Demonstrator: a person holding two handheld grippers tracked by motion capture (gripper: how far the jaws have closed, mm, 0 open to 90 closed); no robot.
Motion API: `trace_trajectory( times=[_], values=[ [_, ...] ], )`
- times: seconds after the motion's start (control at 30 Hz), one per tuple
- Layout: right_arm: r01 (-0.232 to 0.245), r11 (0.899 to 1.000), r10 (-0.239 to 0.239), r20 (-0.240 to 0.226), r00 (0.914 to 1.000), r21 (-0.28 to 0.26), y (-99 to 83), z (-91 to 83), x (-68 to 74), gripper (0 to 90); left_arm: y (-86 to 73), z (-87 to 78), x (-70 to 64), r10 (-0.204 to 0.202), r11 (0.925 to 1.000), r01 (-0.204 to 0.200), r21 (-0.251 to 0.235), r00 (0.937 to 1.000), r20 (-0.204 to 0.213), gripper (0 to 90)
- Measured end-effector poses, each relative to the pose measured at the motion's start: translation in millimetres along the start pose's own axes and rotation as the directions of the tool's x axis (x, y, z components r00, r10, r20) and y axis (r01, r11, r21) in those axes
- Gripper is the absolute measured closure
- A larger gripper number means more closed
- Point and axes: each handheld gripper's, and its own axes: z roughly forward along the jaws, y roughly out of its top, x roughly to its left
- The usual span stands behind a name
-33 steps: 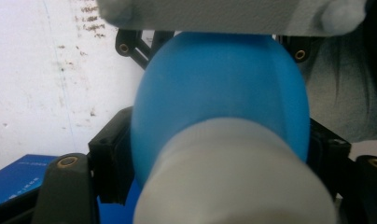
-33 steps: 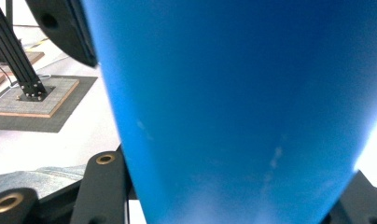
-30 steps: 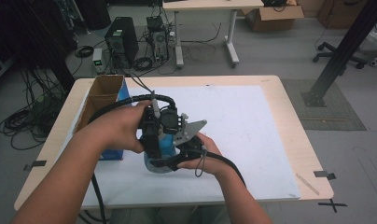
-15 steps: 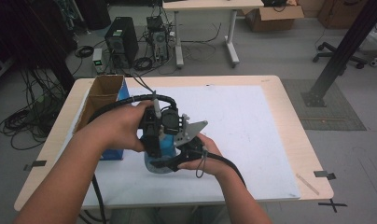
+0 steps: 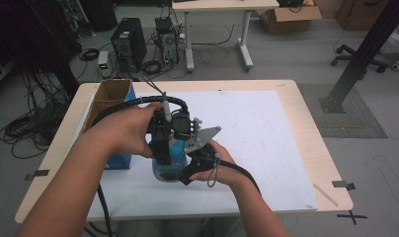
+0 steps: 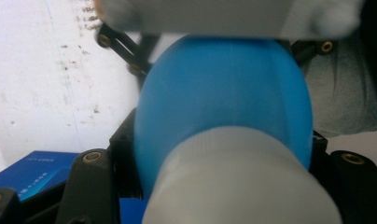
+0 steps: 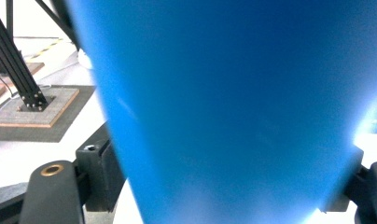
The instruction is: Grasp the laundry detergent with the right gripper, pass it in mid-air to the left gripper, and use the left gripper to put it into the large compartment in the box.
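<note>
A blue bottle (image 5: 172,157) with a white cap (image 6: 242,182) is held just above the white mat between both grippers. My left gripper (image 5: 163,150) points down from above; in the left gripper view it (image 6: 219,154) is shut on the bottle (image 6: 224,93) near its cap end, a black jaw on each side. My right gripper (image 5: 186,170) comes in from the right and lower down. In the right gripper view it (image 7: 224,182) is shut on the bottle's blue body (image 7: 233,102), which spans the gap between the jaws. The bottle's base is hidden.
An open cardboard box (image 5: 111,96) stands at the table's left rear, with a blue carton (image 5: 119,161) just in front of it, also seen as the blue carton (image 6: 32,168). The white mat (image 5: 271,128) covers most of the wooden table (image 5: 313,118). Cables trail toward me.
</note>
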Motion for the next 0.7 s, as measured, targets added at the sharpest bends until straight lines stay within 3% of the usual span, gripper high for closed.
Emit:
trace_trajectory(
  times=[0.5,0.7],
  values=[
    [-0.045,0.999,0.045,0.032,0.9985,-0.008,-6.5,-28.3,-6.7,0.3,3.8,-4.9,5.9,-0.036,0.9993,0.036,0.008,0.9992,0.016,38.5],
    [-0.047,0.999,0.047,0.039,0.9981,0.007,-6.0,-46.5,-10.3,0.3,2.2,-9.1,9.0,-0.046,0.9989,0.046,0.007,0.9987,0.022,38.5]
  ],
)
